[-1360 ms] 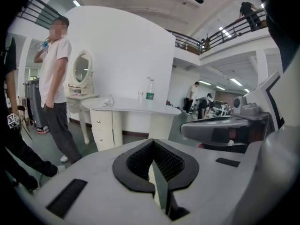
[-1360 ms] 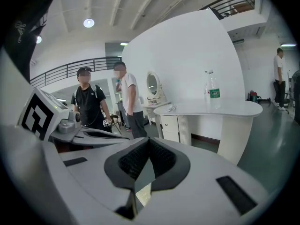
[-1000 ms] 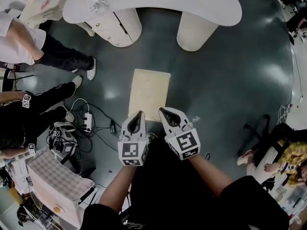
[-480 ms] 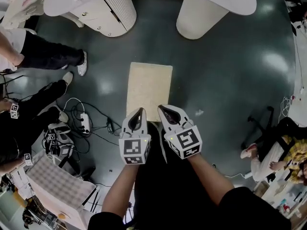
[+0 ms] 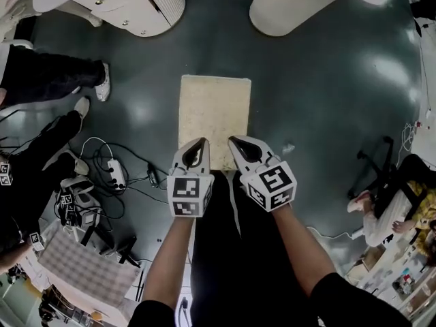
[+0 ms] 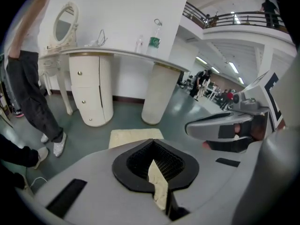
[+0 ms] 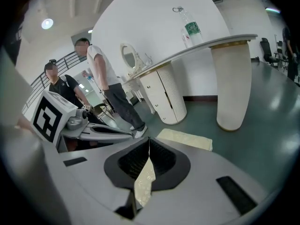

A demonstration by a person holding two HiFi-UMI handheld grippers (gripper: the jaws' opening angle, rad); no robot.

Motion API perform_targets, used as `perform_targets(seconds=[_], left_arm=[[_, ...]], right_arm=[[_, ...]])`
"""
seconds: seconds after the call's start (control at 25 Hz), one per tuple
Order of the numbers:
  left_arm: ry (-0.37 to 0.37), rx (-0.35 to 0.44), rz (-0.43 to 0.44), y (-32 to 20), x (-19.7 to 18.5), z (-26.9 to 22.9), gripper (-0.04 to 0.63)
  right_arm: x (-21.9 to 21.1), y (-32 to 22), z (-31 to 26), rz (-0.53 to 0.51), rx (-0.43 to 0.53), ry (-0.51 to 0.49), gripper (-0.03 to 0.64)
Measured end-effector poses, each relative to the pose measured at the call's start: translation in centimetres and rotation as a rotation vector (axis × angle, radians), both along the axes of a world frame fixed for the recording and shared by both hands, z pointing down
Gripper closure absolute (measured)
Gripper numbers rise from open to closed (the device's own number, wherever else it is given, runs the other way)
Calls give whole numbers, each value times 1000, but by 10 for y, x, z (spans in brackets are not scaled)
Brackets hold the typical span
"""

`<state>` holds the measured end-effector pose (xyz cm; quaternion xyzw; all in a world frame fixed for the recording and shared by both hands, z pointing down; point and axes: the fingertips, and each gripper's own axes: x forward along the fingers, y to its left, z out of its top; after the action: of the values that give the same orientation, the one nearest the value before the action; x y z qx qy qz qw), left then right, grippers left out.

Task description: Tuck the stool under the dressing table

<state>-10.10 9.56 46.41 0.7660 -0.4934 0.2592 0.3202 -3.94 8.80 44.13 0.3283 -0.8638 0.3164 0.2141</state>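
The stool (image 5: 214, 118) has a cream, rectangular padded top and stands on the dark green floor in front of the white dressing table, whose drawer pedestal (image 5: 146, 2) and round leg (image 5: 289, 2) show at the top of the head view. My left gripper (image 5: 200, 143) and right gripper (image 5: 236, 142) hang side by side over the stool's near edge, both shut with nothing in them. In the left gripper view the stool (image 6: 133, 137) lies beyond the closed jaws (image 6: 152, 148), with the table (image 6: 117, 55) behind it. The right gripper view shows the stool (image 7: 185, 138) past its closed jaws (image 7: 149, 148).
People's legs and shoes (image 5: 102, 90) stand at the left, beside the table. A power strip with cables (image 5: 112, 172) lies on the floor left of the stool. A chair base (image 5: 371, 176) is at the right. A checked box (image 5: 85, 268) sits at the lower left.
Both grippers have sunk toward the stool, still shut and side by side. The head view has tipped down, so the table has slid up to the picture's top edge.
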Motion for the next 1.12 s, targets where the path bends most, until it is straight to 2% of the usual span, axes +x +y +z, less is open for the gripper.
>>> perform_targets(seconds=[0.08,0.2,0.32,0.36,0.4,0.44,0.64,0.8,0.92,1.12], left_arm=[[16,-36,5,-1,-3,18,592],[20,-88,7,1,-10,45,507],[11,-150,10,6,-23,72,467],[7,-172,9,7,-28,80,455],[4,-195,6,8,-33,89,441],[1,-218,3,9,-39,97,427],[19,-322,-27,11,-67,135,367],[99,-407,-48,5,-79,164,298],[173,-478,-3,1,-79,179,225],[272,-596,100,5,-69,200,184]], right_arm=[[-1,4,17,-2,-24,-3,611],[-3,11,42,1,-72,-18,611],[0,16,69,44,-131,-21,606],[1,18,79,61,-158,-24,562],[3,19,89,75,-189,-27,470],[6,21,99,86,-217,-26,443],[32,28,146,140,-324,2,393],[54,24,181,220,-407,-14,356],[60,24,201,245,-476,-52,329],[57,27,222,239,-577,-118,304]])
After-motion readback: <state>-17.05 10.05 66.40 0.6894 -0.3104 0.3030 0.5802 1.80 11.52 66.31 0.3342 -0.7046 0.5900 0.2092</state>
